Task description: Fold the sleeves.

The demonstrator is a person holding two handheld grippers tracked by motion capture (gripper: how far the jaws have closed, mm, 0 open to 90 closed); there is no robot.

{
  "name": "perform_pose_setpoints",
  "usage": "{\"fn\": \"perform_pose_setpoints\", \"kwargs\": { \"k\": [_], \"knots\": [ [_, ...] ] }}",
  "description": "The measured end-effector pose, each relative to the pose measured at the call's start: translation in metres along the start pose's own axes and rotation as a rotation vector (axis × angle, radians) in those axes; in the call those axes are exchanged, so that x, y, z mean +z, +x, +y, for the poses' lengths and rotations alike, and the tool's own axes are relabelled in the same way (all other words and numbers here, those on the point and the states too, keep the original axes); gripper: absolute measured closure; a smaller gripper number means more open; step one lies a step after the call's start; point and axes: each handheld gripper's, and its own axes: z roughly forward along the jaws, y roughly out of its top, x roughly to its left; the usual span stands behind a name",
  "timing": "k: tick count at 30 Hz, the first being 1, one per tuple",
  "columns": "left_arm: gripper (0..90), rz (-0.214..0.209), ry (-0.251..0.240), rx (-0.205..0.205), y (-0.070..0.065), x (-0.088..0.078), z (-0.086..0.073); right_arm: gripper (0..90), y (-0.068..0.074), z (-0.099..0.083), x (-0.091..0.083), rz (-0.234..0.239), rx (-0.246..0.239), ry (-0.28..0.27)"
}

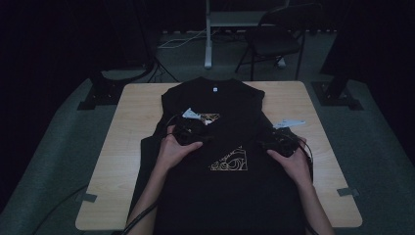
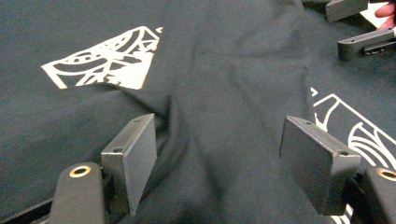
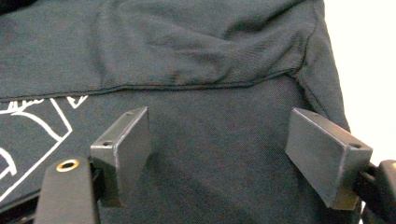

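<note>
The black T-shirt (image 1: 215, 147) lies across the centre of the wooden surface (image 1: 112, 161), partly folded. Both the left hand-held gripper (image 1: 193, 132) and right hand-held gripper (image 1: 274, 143) hover over it with jaws apart, gripping nothing, apparently ready for another fold.

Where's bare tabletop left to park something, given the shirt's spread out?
Free: the wooden table strip left of the black T-shirt, and a narrower strip along its right edge, plus both far corners. Crowded: the middle, where the left claw and right claw sit over the shirt.
</note>
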Motion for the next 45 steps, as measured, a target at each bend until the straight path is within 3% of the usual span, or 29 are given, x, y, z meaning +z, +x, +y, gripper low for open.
{"fn": "perform_pose_setpoints", "kwargs": {
  "k": [9, 28, 45],
  "knots": [
    [28.7, 0.132, 0.030, 0.013, 0.006, -0.021, -0.012, 22.2, 0.000, 0.000, 0.000, 0.003, 0.000, 0.000],
    [28.7, 0.199, -0.010, -0.080, 0.037, -0.061, -0.046, 22.1, -0.001, 0.000, 0.000, 0.004, 0.002, 0.000],
    [28.7, 0.261, -0.015, -0.166, 0.065, -0.090, -0.083, 22.1, -0.001, 0.000, 0.000, 0.004, 0.002, 0.000]
  ]
}}
